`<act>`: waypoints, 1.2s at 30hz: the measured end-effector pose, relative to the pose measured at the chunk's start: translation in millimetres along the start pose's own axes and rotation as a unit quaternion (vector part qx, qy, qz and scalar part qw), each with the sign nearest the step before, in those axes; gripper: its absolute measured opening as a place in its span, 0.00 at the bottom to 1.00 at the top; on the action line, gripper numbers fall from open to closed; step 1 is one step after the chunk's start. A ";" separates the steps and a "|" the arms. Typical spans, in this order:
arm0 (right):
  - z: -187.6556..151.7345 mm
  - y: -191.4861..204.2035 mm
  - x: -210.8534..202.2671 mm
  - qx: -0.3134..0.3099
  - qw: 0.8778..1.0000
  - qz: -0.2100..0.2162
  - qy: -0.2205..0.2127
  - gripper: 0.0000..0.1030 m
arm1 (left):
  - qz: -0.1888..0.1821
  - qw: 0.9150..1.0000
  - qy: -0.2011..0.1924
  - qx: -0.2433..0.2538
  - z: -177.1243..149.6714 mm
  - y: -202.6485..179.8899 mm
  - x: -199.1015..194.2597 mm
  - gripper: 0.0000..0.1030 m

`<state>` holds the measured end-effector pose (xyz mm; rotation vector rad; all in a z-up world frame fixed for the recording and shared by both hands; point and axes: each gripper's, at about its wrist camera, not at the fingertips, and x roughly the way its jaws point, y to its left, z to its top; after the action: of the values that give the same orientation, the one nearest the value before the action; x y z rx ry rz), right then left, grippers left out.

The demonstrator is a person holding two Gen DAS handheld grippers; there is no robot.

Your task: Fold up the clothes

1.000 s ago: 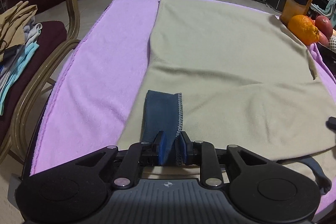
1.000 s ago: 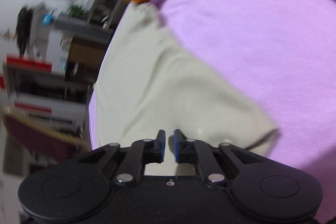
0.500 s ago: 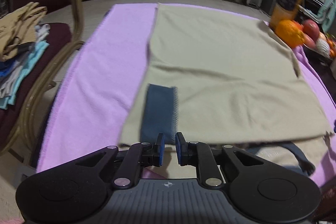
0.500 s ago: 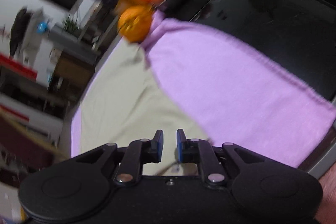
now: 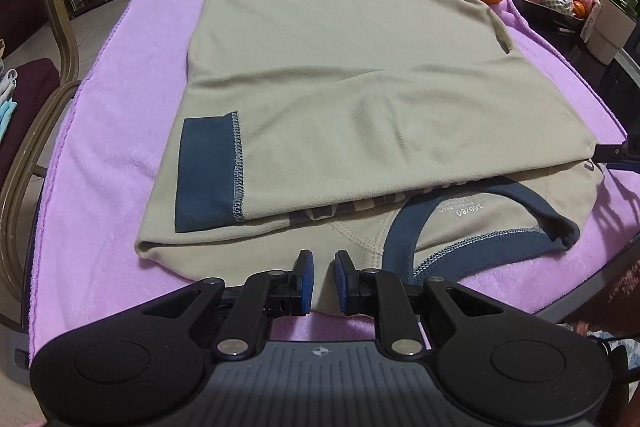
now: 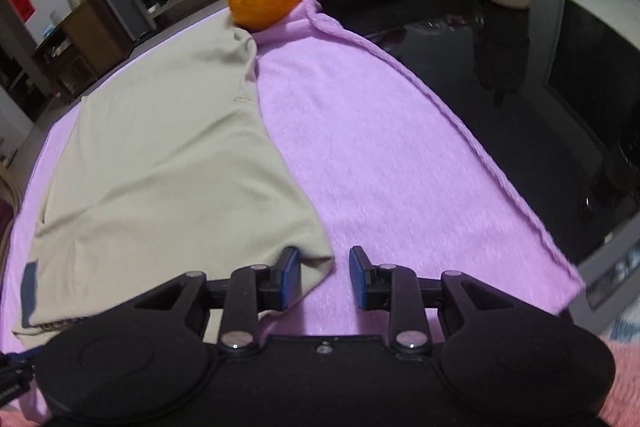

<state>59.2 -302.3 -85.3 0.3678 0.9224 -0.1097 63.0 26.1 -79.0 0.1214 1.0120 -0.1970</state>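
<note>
I see the beige shirt (image 5: pixel 344 67) folded on the towel (image 5: pixel 116 131), navy collar (image 5: pixel 404 239) nearest me. Its tag reads "160/80". The left gripper (image 5: pixel 320 277) and right gripper (image 6: pixel 325 277) both gape, gripping nothing.

"160/80" is printed inside the shirt's collar (image 5: pixel 472 211).

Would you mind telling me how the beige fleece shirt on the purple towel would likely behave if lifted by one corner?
The beige fleece shirt would probably droop limply, since it lies in soft wrinkles. Its folded sleeve with the blue cuff would likely fall open. It looks light.
</note>
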 end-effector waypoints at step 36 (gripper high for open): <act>-11.8 -60.3 24.8 0.325 0.933 0.154 -0.008 0.00 | 0.031 0.990 -0.033 -0.136 17.2 58.6 2.2 0.12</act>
<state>50.2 -352.7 -127.3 1.1210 0.7831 -0.1281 91.3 79.7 -71.3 -0.1021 0.9578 -0.0047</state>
